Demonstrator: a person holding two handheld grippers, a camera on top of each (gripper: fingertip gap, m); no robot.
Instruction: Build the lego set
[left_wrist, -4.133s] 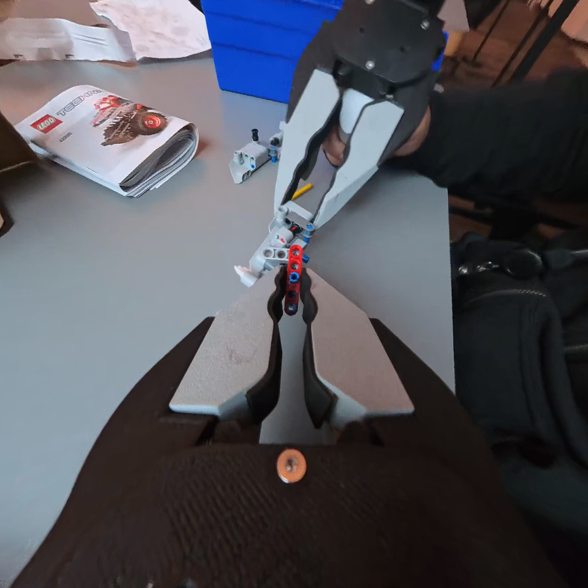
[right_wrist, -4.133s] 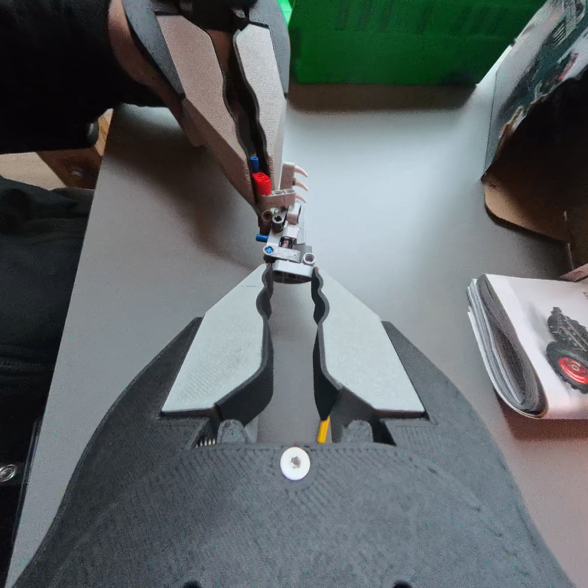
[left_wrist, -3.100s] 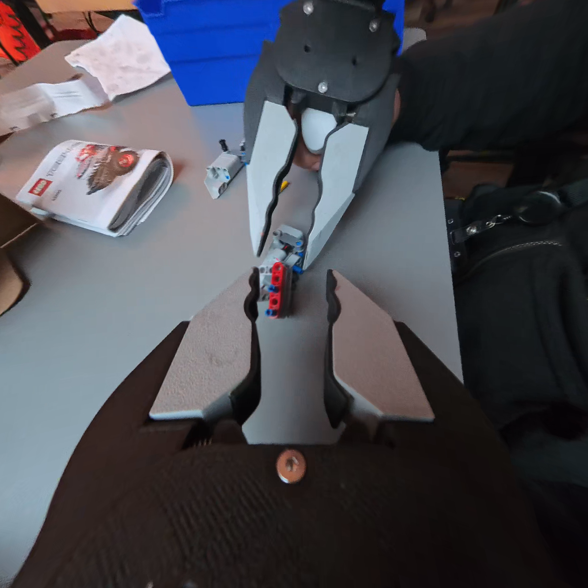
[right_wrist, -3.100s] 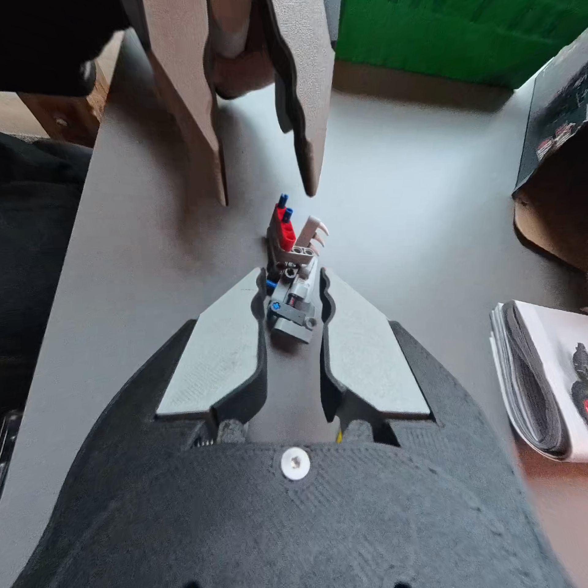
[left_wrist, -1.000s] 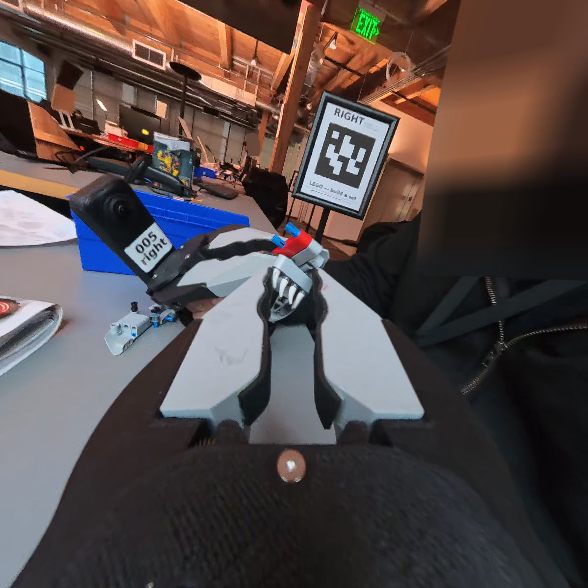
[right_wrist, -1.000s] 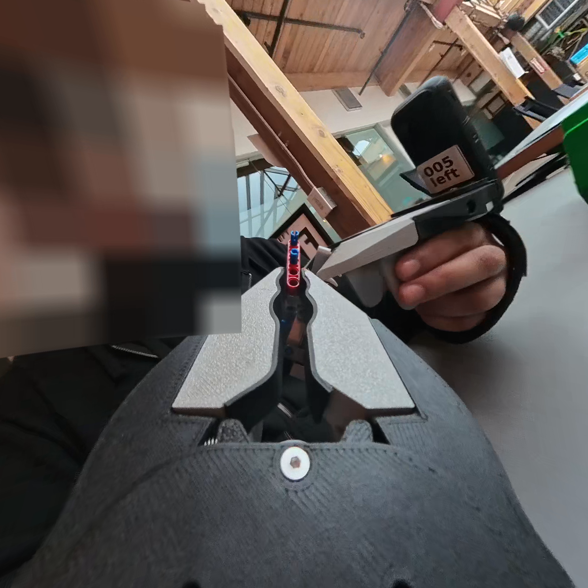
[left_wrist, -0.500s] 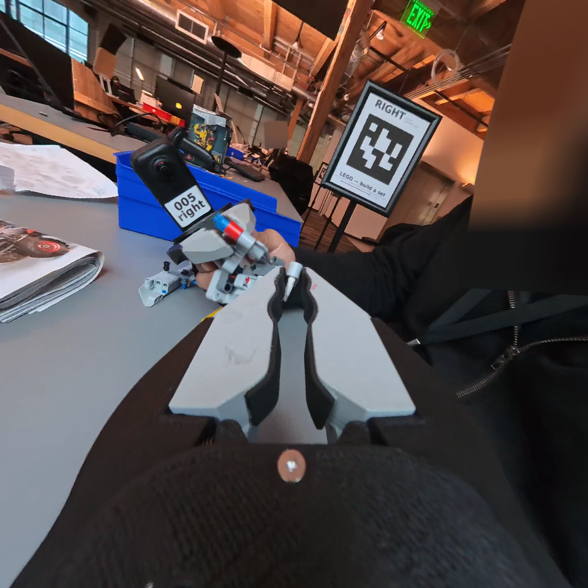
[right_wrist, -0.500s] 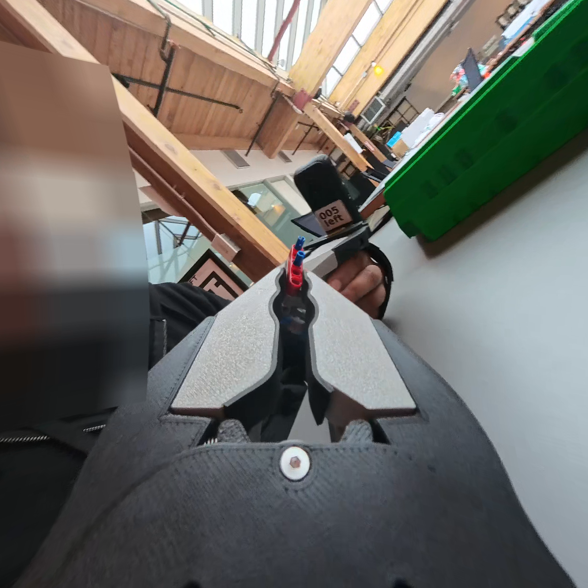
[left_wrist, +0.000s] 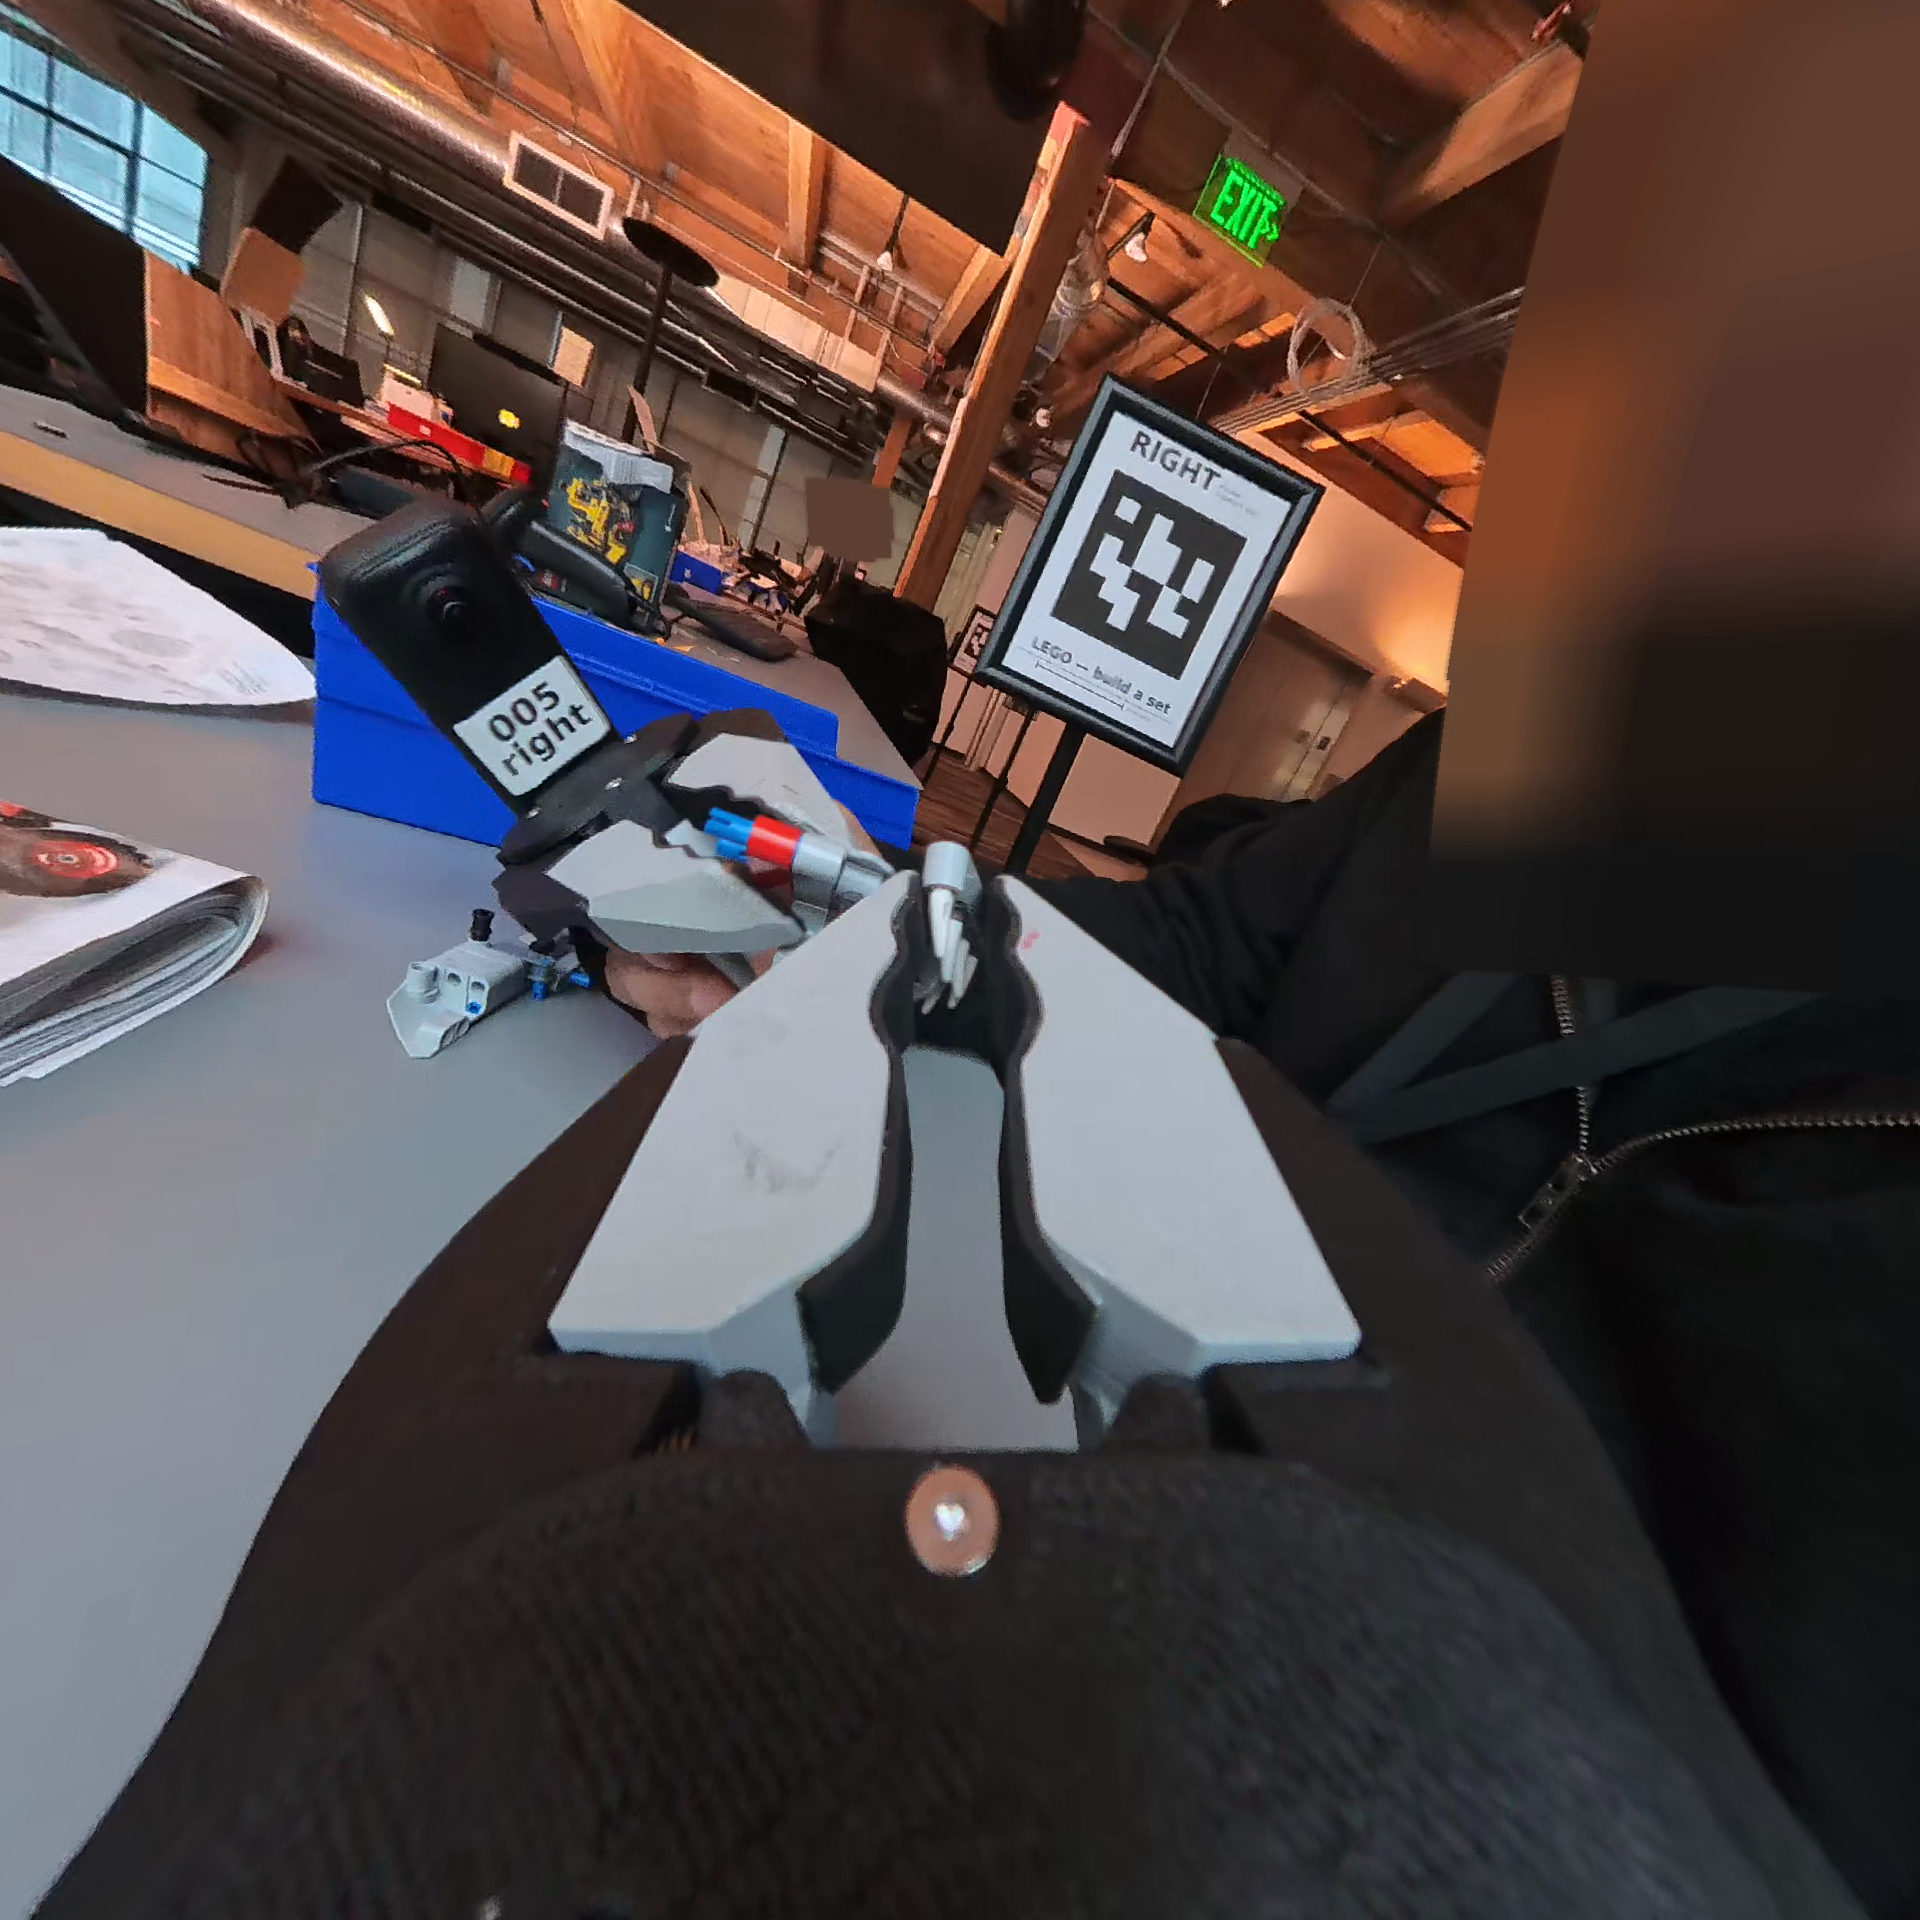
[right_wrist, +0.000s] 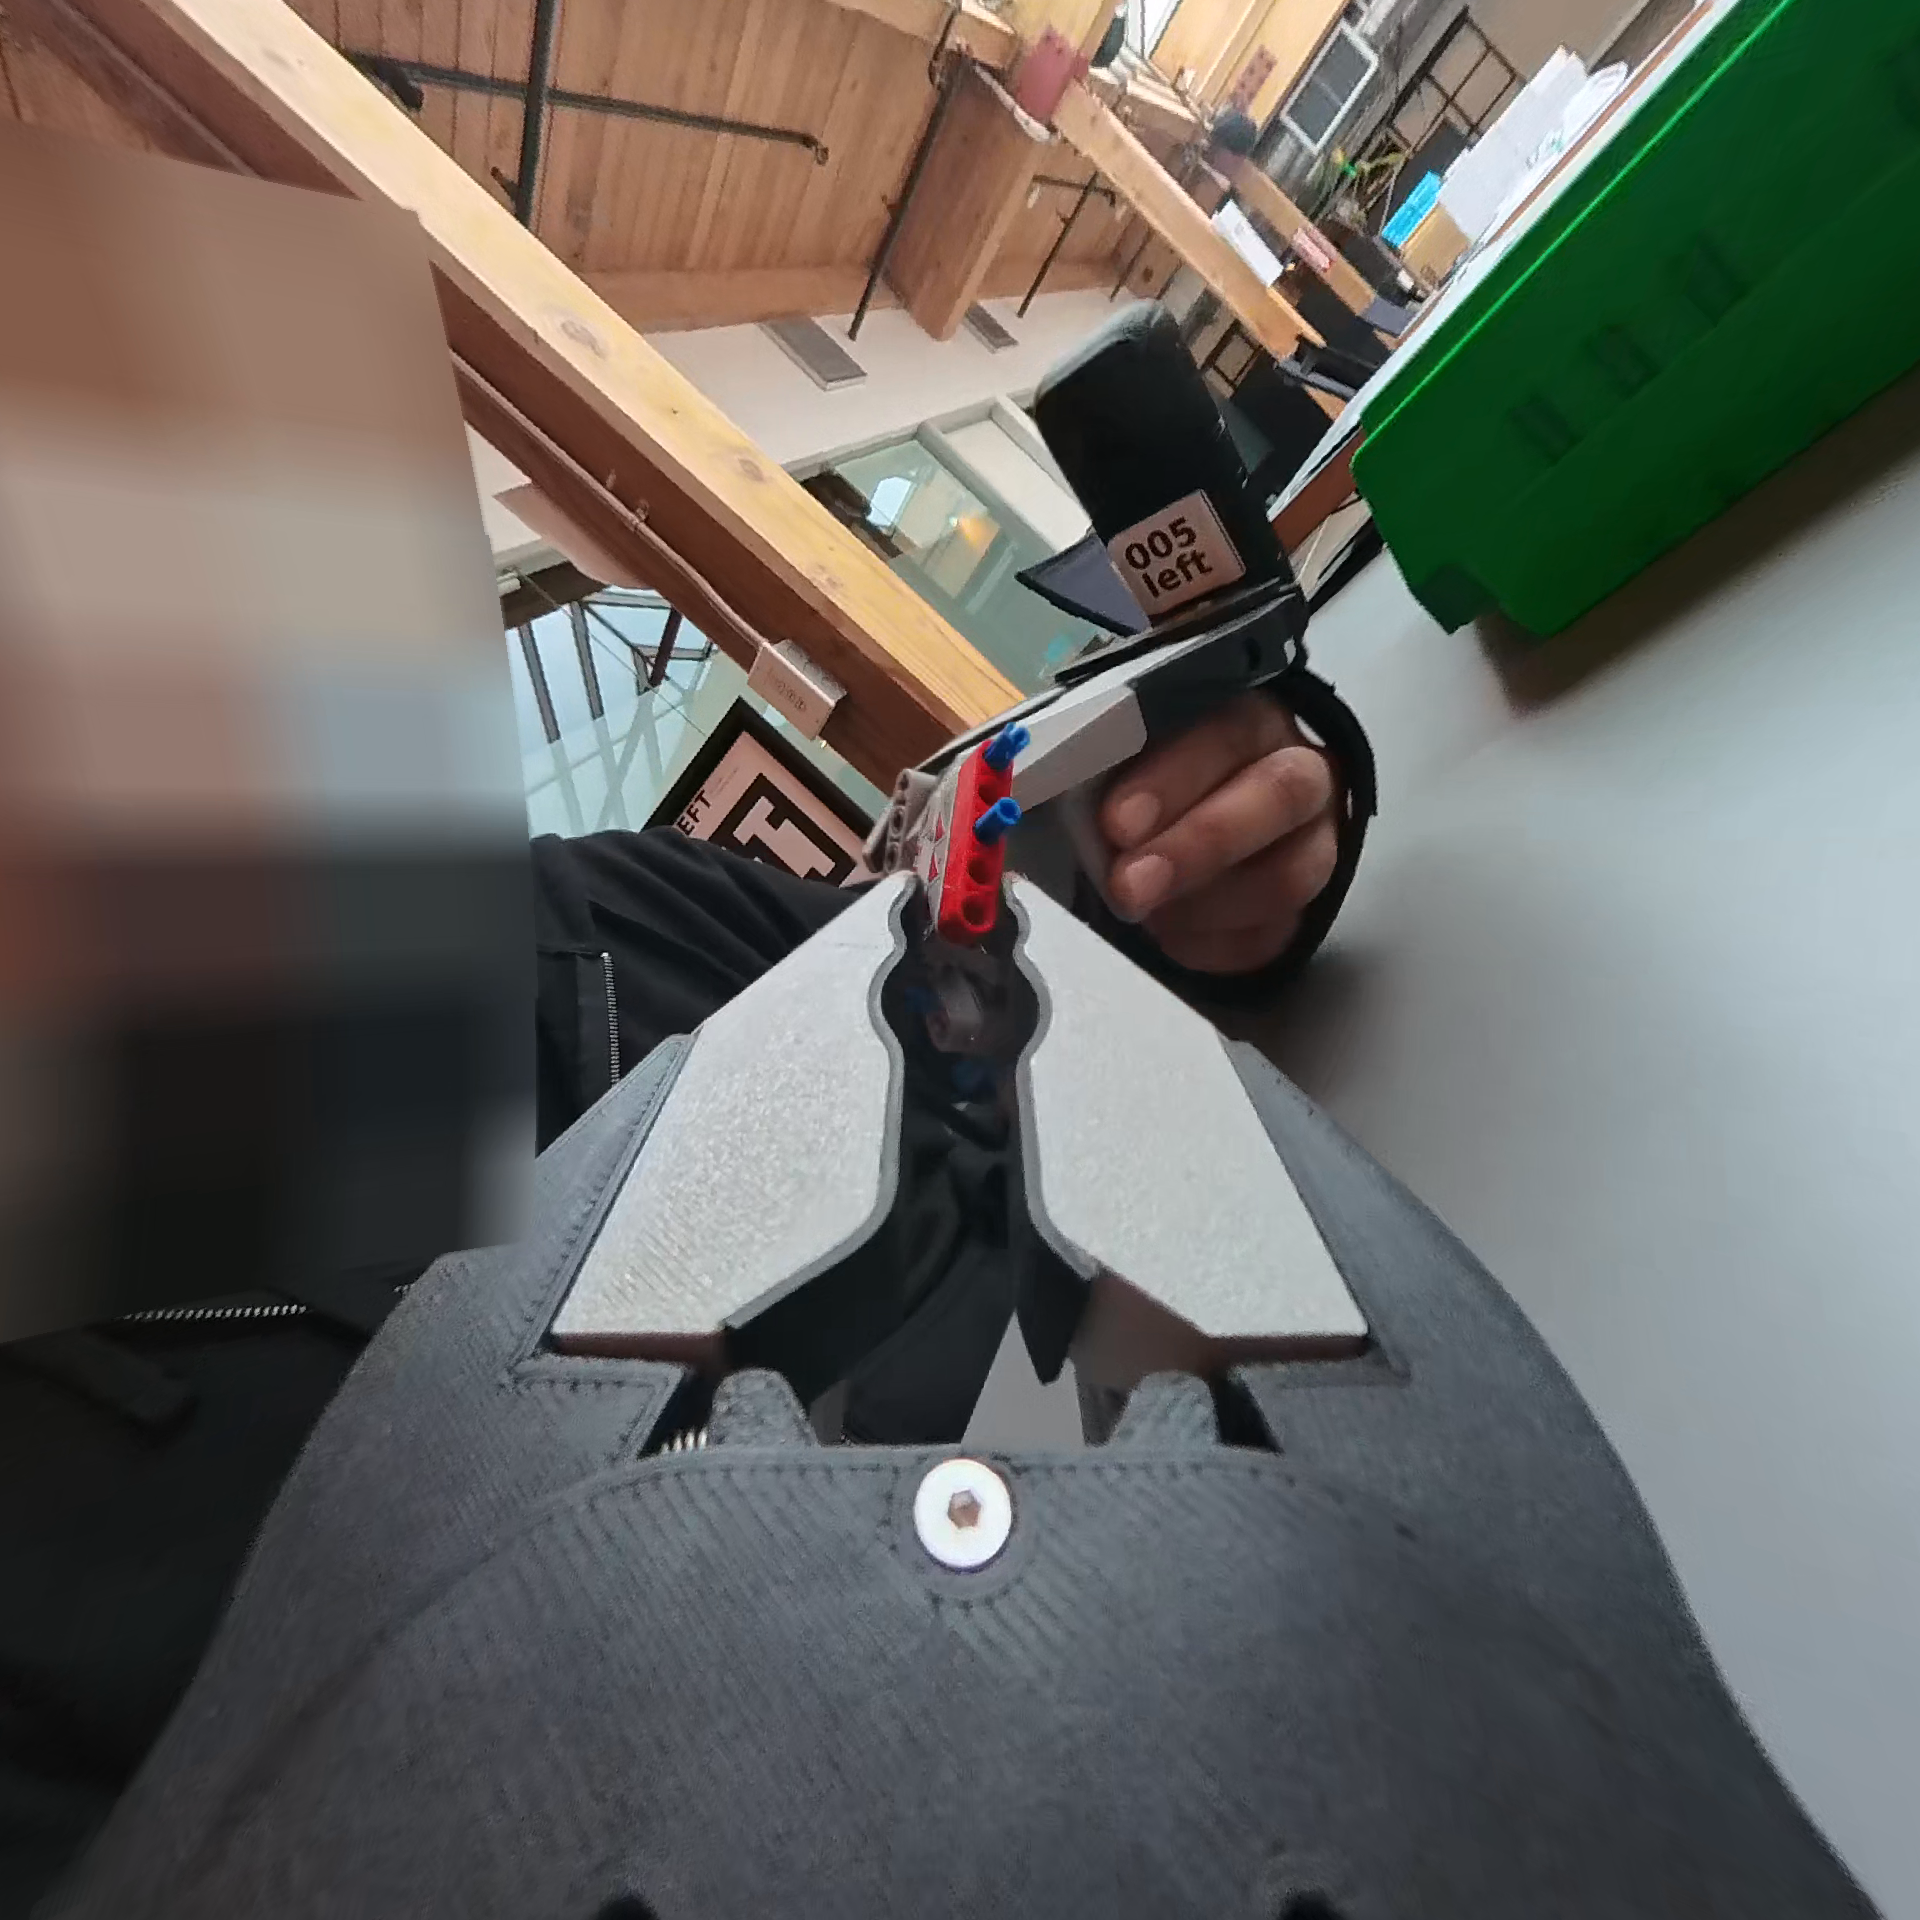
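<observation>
Both grippers held up off table, tips meeting on one lego assembly. R gripper clamps its red-beam end, blue pins sticking out past tips. L gripper pinches the grey clawed end between its tips. Second grey sub-assy lies on table, front-left of L gripper.

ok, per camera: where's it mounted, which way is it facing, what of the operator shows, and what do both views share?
Left wrist view: sits on the left gripper, looking low across the grey table toward the blue plastic bin; shows its own fingers, the right gripper and a black sleeve.
Right wrist view: sits on the right gripper, tilted up toward wooden ceiling beams; shows the left hand holding the left gripper.
Shared: the small grey-and-red lego assembly, gripped from both ends.
</observation>
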